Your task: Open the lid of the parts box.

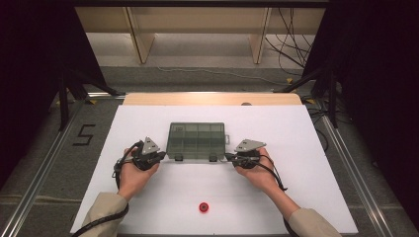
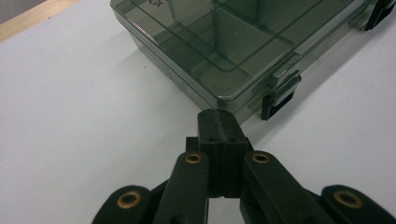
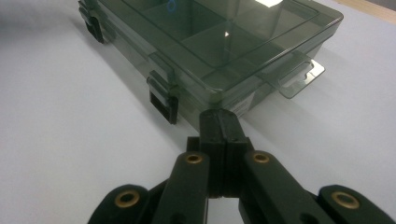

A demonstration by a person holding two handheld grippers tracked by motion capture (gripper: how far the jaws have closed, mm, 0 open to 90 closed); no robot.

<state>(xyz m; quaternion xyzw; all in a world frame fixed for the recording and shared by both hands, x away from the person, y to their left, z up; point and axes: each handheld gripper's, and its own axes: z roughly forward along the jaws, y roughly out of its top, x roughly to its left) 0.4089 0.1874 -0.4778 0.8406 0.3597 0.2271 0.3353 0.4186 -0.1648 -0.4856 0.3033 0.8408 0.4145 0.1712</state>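
Note:
A smoky clear plastic compartment box (image 1: 197, 140) lies shut in the middle of the white table, with two black latches on its near edge. My left gripper (image 1: 159, 157) is at the box's near left corner, its jaws shut with nothing between them; in the left gripper view its tips (image 2: 218, 122) almost touch the corner of the box (image 2: 219, 51) beside a latch (image 2: 279, 95). My right gripper (image 1: 232, 158) mirrors it at the near right corner, jaws shut and empty; its tips (image 3: 219, 120) sit against the box (image 3: 210, 42) near the other latch (image 3: 163, 100). A small red ring (image 1: 203, 207) lies near the front edge.
The white table top (image 1: 296, 148) has free room on all sides of the box. A tab handle (image 3: 299, 77) sticks out of the box's right end. A wooden strip (image 1: 212, 98) borders the far edge, with cables and dark stands beyond.

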